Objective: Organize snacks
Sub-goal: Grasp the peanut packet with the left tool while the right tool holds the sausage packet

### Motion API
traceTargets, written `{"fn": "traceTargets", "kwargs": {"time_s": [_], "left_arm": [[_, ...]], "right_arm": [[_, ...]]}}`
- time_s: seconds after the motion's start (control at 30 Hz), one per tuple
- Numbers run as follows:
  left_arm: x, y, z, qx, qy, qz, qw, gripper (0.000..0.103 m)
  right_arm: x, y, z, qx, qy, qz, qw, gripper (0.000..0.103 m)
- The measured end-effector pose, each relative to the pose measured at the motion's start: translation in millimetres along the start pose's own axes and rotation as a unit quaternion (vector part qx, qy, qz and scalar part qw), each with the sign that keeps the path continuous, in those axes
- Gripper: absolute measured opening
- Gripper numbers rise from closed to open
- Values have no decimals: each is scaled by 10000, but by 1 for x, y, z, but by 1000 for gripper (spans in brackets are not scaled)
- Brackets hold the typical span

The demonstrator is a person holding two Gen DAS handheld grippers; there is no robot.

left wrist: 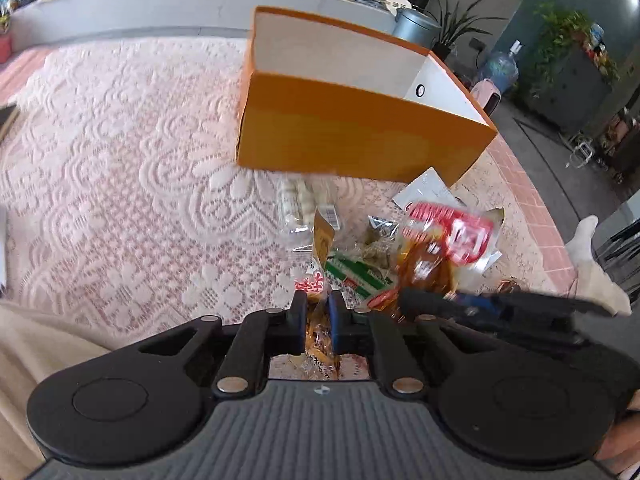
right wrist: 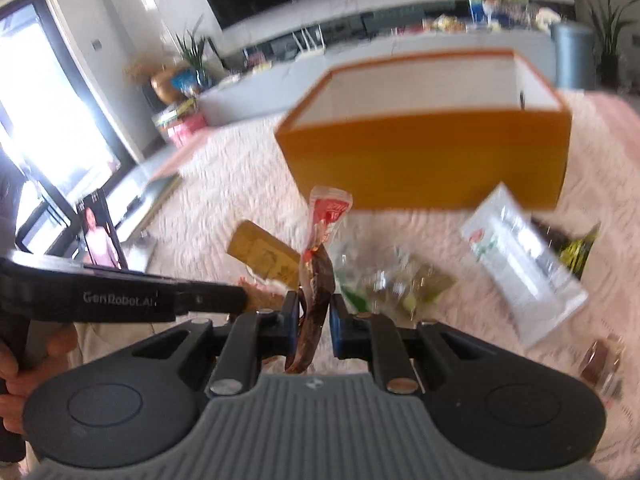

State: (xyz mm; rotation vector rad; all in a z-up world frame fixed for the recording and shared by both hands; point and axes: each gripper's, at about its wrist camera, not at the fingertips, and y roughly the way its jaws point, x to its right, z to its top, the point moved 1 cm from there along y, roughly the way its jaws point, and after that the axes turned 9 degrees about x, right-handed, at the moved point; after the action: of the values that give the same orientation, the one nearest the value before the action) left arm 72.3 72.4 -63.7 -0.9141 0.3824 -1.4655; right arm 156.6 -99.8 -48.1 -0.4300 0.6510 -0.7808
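Observation:
An open orange box (left wrist: 360, 136) with a white inside stands on the pink lace cloth; it also shows in the right wrist view (right wrist: 432, 160). A pile of snack packets (left wrist: 384, 256) lies in front of it. My left gripper (left wrist: 318, 300) is shut on an orange-wrapped snack (left wrist: 320, 340) at the near edge of the pile. My right gripper (right wrist: 314, 300) is shut on a long red and brown snack packet (right wrist: 320, 264), held up above the cloth before the box. The right gripper's body (left wrist: 500, 308) crosses the left wrist view at the right.
A white packet (right wrist: 520, 272) and a dark green one (right wrist: 576, 248) lie right of the pile, a yellow packet (right wrist: 264, 252) left of it. The left gripper's body (right wrist: 120, 300) reaches in from the left. A grey counter (left wrist: 160, 4) runs behind the table.

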Motion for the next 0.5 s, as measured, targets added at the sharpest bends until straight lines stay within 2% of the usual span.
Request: {"fn": "traceTargets", "kwargs": {"time_s": [0.13, 0.23, 0.37, 0.5], "left_arm": [[-5, 2, 4, 23, -96, 132, 9999, 13], [-7, 6, 7, 9, -87, 317, 9995, 15], [-13, 15, 12, -47, -314, 306, 9990, 16], [-19, 26, 7, -244, -522, 246, 9980, 26]], "right_arm": [[6, 15, -11, -295, 294, -38, 9991, 12], [6, 21, -7, -248, 368, -58, 9990, 12], [1, 34, -1, -260, 404, -49, 9988, 12], [-2, 43, 2, -284, 364, -14, 9989, 12]]}}
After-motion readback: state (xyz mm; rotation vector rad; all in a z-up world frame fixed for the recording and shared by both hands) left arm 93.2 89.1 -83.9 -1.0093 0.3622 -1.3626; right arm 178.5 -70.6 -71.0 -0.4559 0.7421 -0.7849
